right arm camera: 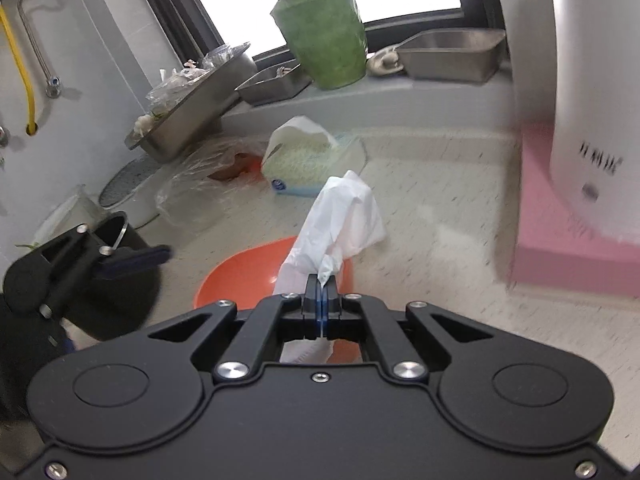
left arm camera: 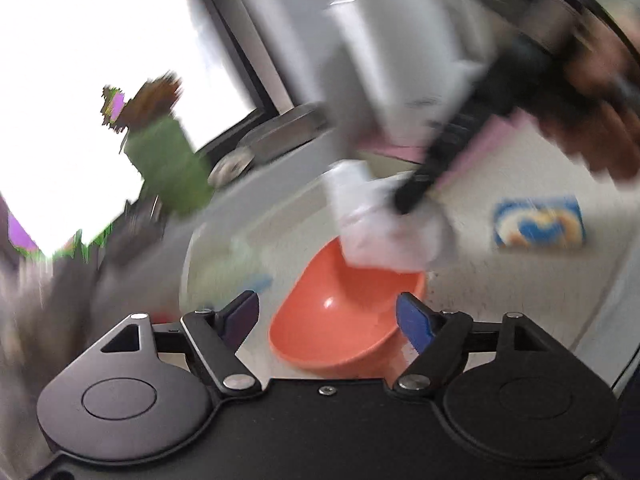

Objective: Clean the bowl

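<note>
your speckled cream tabletop runs smooth and matte under everything, meeting a grey sill below the window. at your right a big white glossy appliance with a rounded front stands on a flat pink base. on the sill sits a green textured vase, bulging and tapered, with rust-coloured flowers, flanked by rectangular brushed-steel trays. to the left a round steel basin tilts against the sill, crinkled clear plastic in it.

a soft plastic tissue pack, pale green with a blue edge, lies on the tabletop behind the bowl, a white sheet poking from its top.

the orange bowl sits on the tabletop just ahead of both tools; it is smooth, shiny plastic, round and deep, and in the left view it appears tipped on its side.

your left hand-held gripper has its blue-padded fingers spread wide, either side of the bowl's rim without pressing it; that view is heavily blurred.

your right hand-held gripper is pressed together, pinching a crumpled white tissue, thin and creased, which hangs above the bowl's far rim. a small blue, yellow and white sponge-like block lies apart on the tabletop.
</note>
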The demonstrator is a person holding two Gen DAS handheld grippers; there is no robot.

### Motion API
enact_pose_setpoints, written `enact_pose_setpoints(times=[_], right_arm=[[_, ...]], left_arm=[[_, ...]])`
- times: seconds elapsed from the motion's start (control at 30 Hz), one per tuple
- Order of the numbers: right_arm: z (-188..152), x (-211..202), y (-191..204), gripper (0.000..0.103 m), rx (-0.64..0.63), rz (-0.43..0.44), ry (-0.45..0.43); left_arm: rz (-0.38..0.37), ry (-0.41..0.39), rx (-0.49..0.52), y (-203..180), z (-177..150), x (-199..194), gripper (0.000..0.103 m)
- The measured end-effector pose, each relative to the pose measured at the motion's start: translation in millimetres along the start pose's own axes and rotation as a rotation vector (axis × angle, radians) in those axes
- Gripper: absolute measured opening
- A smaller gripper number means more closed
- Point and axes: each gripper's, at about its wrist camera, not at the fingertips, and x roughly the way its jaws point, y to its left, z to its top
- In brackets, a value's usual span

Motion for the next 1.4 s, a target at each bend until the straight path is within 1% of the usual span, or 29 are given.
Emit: enact_pose_setpoints(times=[0.13, 0.17, 0.23, 0.33, 0.4, 0.47, 0.53, 0.57, 0.67, 0.7, 0.8, 0.83, 0.9, 0.93, 1.0, 1.03, 1.07, 1.1, 1.13, 1.17, 1.23, 1.33, 1.37, 1.4], right_arm=[[2, -5, -6, 0.001, -0.020, -0.063, -0.023], [2, -7, -7, 0.001, -0.030, -0.080, -0.028], [1, -10, -9, 0.001, -0.053, -0.117, -0.038], [-9, -11, -15, 0.001, -0.109, -0.189, -0.014], [-18, -10, -16, 0.002, -0.160, -0.245, 0.009], [-33, -13, -18, 0.002, -0.208, -0.306, 0.041], [-44, -19, -24, 0.002, -0.194, -0.334, 0.057], [-50, -22, -29, 0.002, -0.177, -0.347, 0.064], [-54, -23, -41, 0.002, -0.106, -0.328, 0.074], [-51, -20, -45, 0.002, -0.077, -0.318, 0.068], [-36, -6, -42, 0.002, -0.089, -0.301, 0.046], [-35, -4, -41, 0.002, -0.093, -0.299, 0.042], [-17, 11, -34, 0.002, -0.117, -0.288, 0.003], [-6, 20, -31, 0.004, -0.122, -0.285, -0.021], [4, 31, -30, 0.026, -0.136, -0.272, -0.029], [8, 38, -28, 0.051, -0.154, -0.271, -0.021], [13, 50, -26, 0.074, -0.188, -0.286, 0.000], [14, 52, -24, 0.080, -0.205, -0.308, 0.000], [13, 56, -19, 0.087, -0.250, -0.365, -0.005], [11, 55, -17, 0.090, -0.270, -0.375, -0.014], [6, 47, -12, 0.093, -0.274, -0.356, -0.015], [-1, 26, -3, 0.094, -0.283, -0.338, -0.020], [-4, 19, 1, 0.095, -0.287, -0.336, -0.020], [-6, 12, 5, 0.096, -0.284, -0.334, -0.020]], left_arm=[[0.037, 0.033, -0.192, 13, -10, 2, 0.075], [0.040, 0.042, -0.222, 15, -12, 1, 0.075], [0.037, 0.071, -0.325, 21, -17, 2, 0.075], [0.024, 0.090, -0.496, 29, -22, 2, 0.075], [0.050, 0.114, -0.577, 32, -21, 1, 0.075], [0.075, 0.136, -0.618, 29, -20, -2, 0.075], [0.088, 0.151, -0.640, 24, -20, -5, 0.075], [0.077, 0.153, -0.641, 22, -20, -6, 0.075], [0.029, 0.163, -0.619, 15, -21, -4, 0.075], [0.010, 0.165, -0.602, 12, -20, -3, 0.075], [-0.004, 0.173, -0.538, 2, -18, 2, 0.075], [-0.007, 0.178, -0.532, 0, -18, 3, 0.075], [-0.016, 0.189, -0.528, -4, -19, 5, 0.075], [-0.021, 0.196, -0.528, -6, -19, 7, 0.075], [-0.024, 0.213, -0.520, -12, -21, 9, 0.075], [-0.021, 0.220, -0.515, -14, -21, 10, 0.075], [-0.009, 0.229, -0.507, -16, -20, 11, 0.075], [0.002, 0.238, -0.499, -17, -19, 13, 0.075], [0.013, 0.245, -0.492, -18, -18, 14, 0.075], [0.027, 0.249, -0.489, -19, -18, 14, 0.075], [0.044, 0.263, -0.499, -18, -17, 15, 0.075], [0.049, 0.300, -0.545, -11, -16, 17, 0.075], [0.059, 0.312, -0.549, -10, -14, 16, 0.076], [0.089, 0.332, -0.552, -7, -11, 14, 0.076]])
